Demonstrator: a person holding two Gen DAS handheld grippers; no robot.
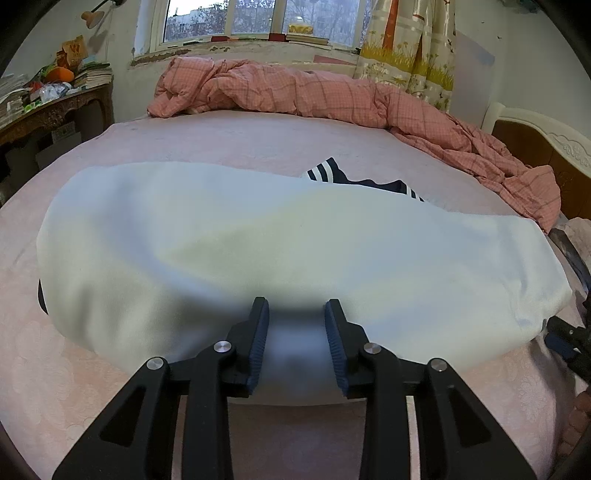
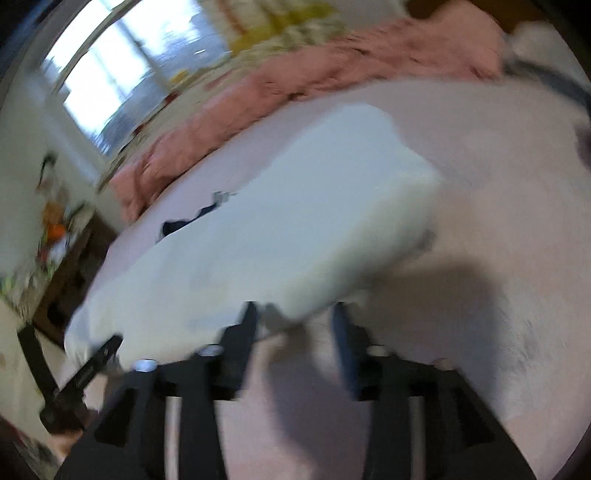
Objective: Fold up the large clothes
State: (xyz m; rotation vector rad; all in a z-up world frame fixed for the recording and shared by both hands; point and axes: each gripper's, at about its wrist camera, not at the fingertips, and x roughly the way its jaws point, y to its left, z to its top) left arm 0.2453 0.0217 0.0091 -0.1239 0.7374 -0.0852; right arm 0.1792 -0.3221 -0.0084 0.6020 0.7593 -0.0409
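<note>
Directly ahead of the left gripper (image 1: pixel 296 308), a white garment (image 1: pixel 258 240) lies folded into a long band across the pink bedsheet (image 1: pixel 229 140). The left gripper's jaws stand partly apart, one finger on each side of the near edge of the cloth; white fabric fills the gap between them, but the pads do not visibly press on it, so no grip is confirmed. Beyond the far edge of the garment, ahead and slightly right of the tool, a dark navy piece with white stripes (image 1: pixel 334 173) shows from beneath the white cloth. Further ahead, a crumpled pink checked quilt (image 1: pixel 295 94) runs along the far side of the bed below the window (image 1: pixel 236 18), trailing down toward the right. A wooden table (image 1: pixel 55 110) piled with clutter stands far to the left.

The right wrist view is heavily blurred. The right gripper (image 2: pixel 297 314) has its jaws wide apart and holds nothing. The white garment (image 2: pixel 295 221) lies ahead and to its left, with the near corner just above the left finger; contact cannot be determined. Bare pink bedsheet (image 2: pixel 498 240) lies between and to the right of the fingers. The other tool's black finger (image 2: pixel 92 365) shows at the lower left, at the edge of the cloth
</note>
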